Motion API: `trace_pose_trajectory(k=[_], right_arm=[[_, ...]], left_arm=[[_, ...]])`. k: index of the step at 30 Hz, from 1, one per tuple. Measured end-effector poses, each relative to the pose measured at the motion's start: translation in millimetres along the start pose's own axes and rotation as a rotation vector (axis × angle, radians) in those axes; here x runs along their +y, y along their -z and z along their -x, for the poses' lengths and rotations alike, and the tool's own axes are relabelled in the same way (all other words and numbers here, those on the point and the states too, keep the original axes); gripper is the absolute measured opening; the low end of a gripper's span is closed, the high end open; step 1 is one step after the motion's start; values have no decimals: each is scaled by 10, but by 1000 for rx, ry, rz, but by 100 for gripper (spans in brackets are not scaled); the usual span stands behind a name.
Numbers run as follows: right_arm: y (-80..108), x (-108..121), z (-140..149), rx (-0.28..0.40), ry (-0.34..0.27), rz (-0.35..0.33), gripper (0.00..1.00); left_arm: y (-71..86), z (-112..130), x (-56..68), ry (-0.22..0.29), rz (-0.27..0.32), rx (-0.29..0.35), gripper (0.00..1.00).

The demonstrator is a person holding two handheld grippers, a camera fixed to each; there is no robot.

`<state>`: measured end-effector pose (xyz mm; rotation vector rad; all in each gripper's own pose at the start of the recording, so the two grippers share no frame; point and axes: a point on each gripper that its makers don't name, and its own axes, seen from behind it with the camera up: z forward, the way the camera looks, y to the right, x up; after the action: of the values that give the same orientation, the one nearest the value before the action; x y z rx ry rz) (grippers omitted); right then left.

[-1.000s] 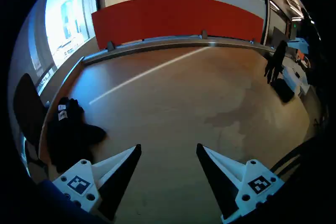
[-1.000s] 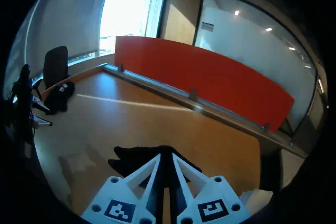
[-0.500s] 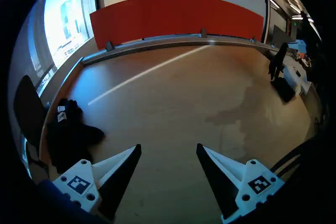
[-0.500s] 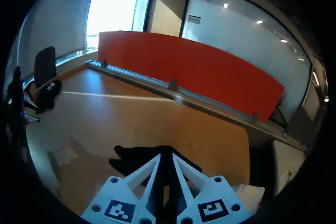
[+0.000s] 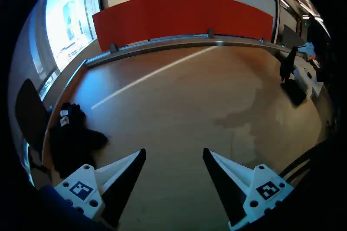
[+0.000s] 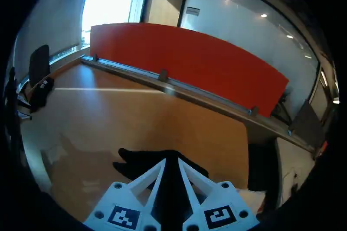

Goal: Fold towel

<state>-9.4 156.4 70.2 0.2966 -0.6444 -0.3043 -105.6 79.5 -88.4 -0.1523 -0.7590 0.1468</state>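
Gaping left tongs (image 5: 174,154): fingers wide apart, nothing between, above wooden table (image 5: 182,101).
Dark bundle (image 5: 71,138): at table's left edge.
Closed right tongs (image 6: 171,161): clamped on black towel (image 6: 141,164).
Towel position: spreads either side of fingertips, over table.

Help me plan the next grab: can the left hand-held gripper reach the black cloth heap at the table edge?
Probably yes: the left hand-held gripper is open, the black cloth heap lies close beside it, nothing between.
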Motion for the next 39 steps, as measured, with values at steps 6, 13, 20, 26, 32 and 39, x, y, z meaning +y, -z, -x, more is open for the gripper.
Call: trace_pose_trajectory(k=[6,13,20,26,32,39], right_arm=[[-82,152,59,-17,-18,6,4],[-123,208,170,-36,-26,6,4],[-59,253,295,-55,-28,13,4],[85,338,503,-84,-43,30,4],[262,390,861,-135,-63,47,4],[409,396,1292,-200,-96,70,4]], left_arm=[[9,-15,29,-2,-4,-2,98],[21,-26,64,-6,-3,-4,98],[15,-53,95,-13,3,-4,97],[13,-81,123,-22,12,-3,97],[6,-103,137,-31,19,-1,97],[-10,-114,162,-38,26,-2,97]])
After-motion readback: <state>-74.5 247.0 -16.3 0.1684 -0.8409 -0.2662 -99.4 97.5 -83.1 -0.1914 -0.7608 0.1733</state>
